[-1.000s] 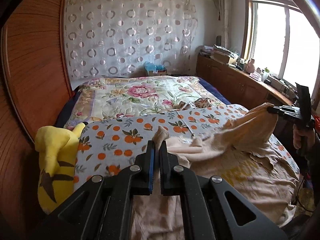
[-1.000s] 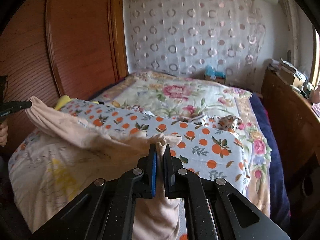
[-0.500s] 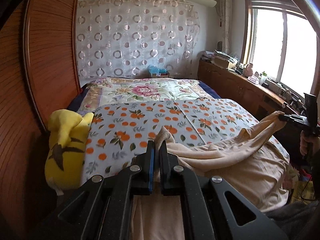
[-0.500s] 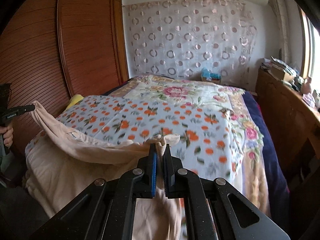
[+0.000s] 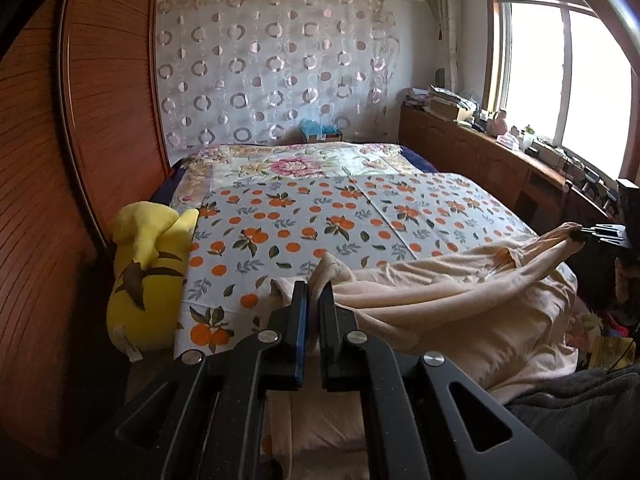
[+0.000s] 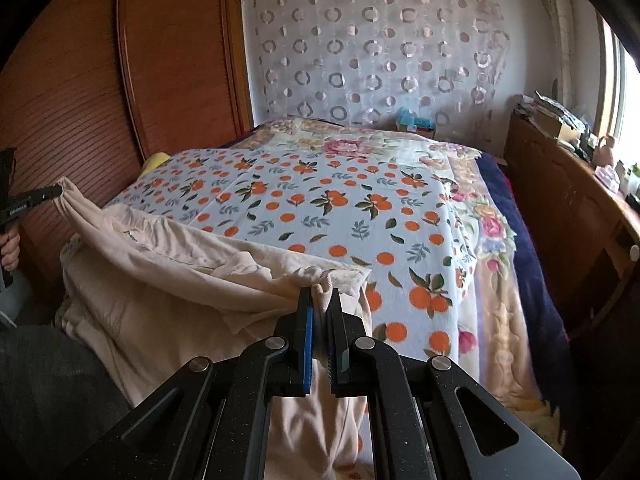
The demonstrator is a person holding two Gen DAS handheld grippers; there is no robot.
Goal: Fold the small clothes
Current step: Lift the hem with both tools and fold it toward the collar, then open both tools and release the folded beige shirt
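Note:
A pale peach garment [image 5: 460, 304] hangs stretched between my two grippers over the near edge of the bed, its lower part draped down the bed's front. My left gripper [image 5: 314, 286] is shut on one corner of it; in the right wrist view that gripper [image 6: 60, 191] shows at far left, pinching the cloth. My right gripper [image 6: 320, 292] is shut on the other corner of the garment [image 6: 168, 264], and appears at the far right of the left wrist view as the right gripper [image 5: 576, 235]. The cloth sags between them.
The bed carries an orange-print sheet [image 5: 320, 220] and a floral quilt [image 5: 296, 164] behind it. A yellow plush toy [image 5: 148, 276] lies at the bed's left edge by a wooden wardrobe [image 5: 80, 140]. A cluttered wooden cabinet [image 6: 568, 200] runs along the right under the window.
Both grippers have pulled back toward the foot of the bed with the garment, dragging it off the orange sheet. Much more bare sheet now shows, and the cloth hangs over the bed's edge.

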